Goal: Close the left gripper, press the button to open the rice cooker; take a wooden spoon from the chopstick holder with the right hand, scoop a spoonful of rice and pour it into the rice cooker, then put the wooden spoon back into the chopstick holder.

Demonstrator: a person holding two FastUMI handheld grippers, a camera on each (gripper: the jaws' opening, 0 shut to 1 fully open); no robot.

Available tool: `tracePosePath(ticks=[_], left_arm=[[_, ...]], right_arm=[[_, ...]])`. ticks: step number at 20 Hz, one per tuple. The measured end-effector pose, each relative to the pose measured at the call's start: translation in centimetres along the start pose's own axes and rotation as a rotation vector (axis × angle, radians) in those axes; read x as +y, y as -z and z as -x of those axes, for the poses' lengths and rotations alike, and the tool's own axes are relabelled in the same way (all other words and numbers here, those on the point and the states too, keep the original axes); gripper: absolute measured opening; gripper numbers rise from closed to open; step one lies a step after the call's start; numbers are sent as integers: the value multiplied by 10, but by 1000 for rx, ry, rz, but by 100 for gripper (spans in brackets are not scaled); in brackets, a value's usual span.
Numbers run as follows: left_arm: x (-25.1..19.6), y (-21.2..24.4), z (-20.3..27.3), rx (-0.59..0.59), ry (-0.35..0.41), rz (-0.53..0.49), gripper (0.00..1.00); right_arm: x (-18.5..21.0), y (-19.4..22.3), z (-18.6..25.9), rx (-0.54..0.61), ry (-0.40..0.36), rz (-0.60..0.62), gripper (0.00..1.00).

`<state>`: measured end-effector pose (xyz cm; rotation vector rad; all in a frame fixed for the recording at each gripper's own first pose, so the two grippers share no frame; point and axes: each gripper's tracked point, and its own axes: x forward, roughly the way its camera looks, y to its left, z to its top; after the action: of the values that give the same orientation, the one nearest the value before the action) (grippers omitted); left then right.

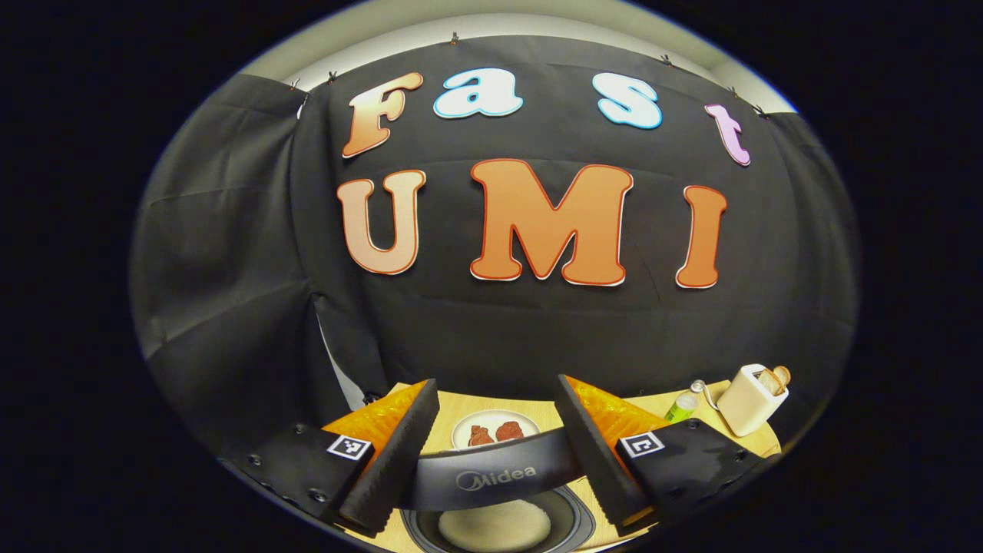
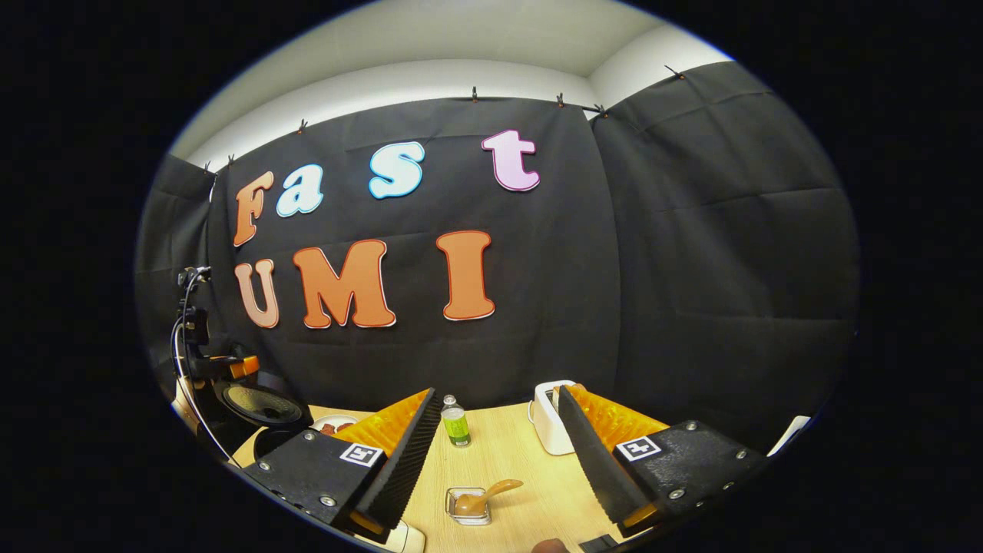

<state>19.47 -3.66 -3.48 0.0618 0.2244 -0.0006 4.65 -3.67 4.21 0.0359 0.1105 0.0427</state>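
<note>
In the left gripper view my left gripper [image 1: 495,382] is open above the black rice cooker. The cooker's raised lid [image 1: 491,478] crosses the gap between the fingers, and the inner pot [image 1: 495,526] with white rice sits below it. In the right gripper view my right gripper [image 2: 499,390] is open and holds nothing. Ahead of it on the wooden table, the wooden spoon [image 2: 491,491] rests in a small clear holder [image 2: 468,508]. At the far left of that view stands the rice cooker [image 2: 261,405] with its lid up, and the left gripper [image 2: 223,365] hangs over it.
A white plate [image 1: 493,430] with two reddish-brown pieces lies behind the cooker. A small green bottle [image 2: 455,422] and a cream toaster [image 2: 551,426] stand at the back of the table [image 2: 530,476]. Part of a white object [image 2: 403,538] lies under the right gripper's left finger.
</note>
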Motion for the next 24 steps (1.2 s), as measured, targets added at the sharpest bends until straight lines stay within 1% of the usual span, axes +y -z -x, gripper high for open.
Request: tracePosePath(ticks=[2, 3, 4, 5, 8, 9, 13, 14, 15, 17, 19, 20, 21, 22, 24], left_arm=[[-7, 16, 14, 6, 12, 6, 98], [-10, 25, 21, 19, 16, 10, 100], [-13, 36, 29, 29, 18, 13, 100], [-16, 45, 36, 37, 18, 20, 98], [-21, 69, 48, 53, 18, 23, 98], [-23, 77, 52, 56, 18, 28, 100], [-30, 117, 64, 83, 21, 40, 100], [-30, 128, 66, 92, 16, 40, 98], [-29, 137, 67, 95, 5, 37, 100], [-30, 151, 68, 92, -5, 21, 100], [-32, 158, 72, 64, -9, -10, 99], [-32, 166, 72, 56, -11, -11, 100], [-33, 172, 73, 54, -14, -5, 98], [-33, 179, 72, 59, -17, -8, 98], [-36, 193, 74, 72, -26, -41, 98]], right_arm=[[-1, 1, 1, 2, -8, -5, 95], [-2, 2, 2, 4, -12, -7, 95], [-3, 2, 2, 3, -16, -6, 95], [-4, 2, 3, 2, -20, -4, 95], [-10, 6, 4, 13, -27, -1, 95], [-14, 9, 7, 17, -27, -2, 95], [-23, 15, 7, 33, -30, 6, 95], [-25, 15, 7, 32, -28, 11, 95], [-27, 16, 8, 32, -29, 12, 95], [-29, 19, 9, 41, -34, 9, 95], [-33, 22, 9, 47, -31, 8, 95], [-35, 24, 9, 52, -29, 7, 95], [-35, 26, 10, 59, -32, 8, 95], [-35, 28, 11, 63, -37, 11, 95], [-40, 28, 12, 61, -32, 24, 95]])
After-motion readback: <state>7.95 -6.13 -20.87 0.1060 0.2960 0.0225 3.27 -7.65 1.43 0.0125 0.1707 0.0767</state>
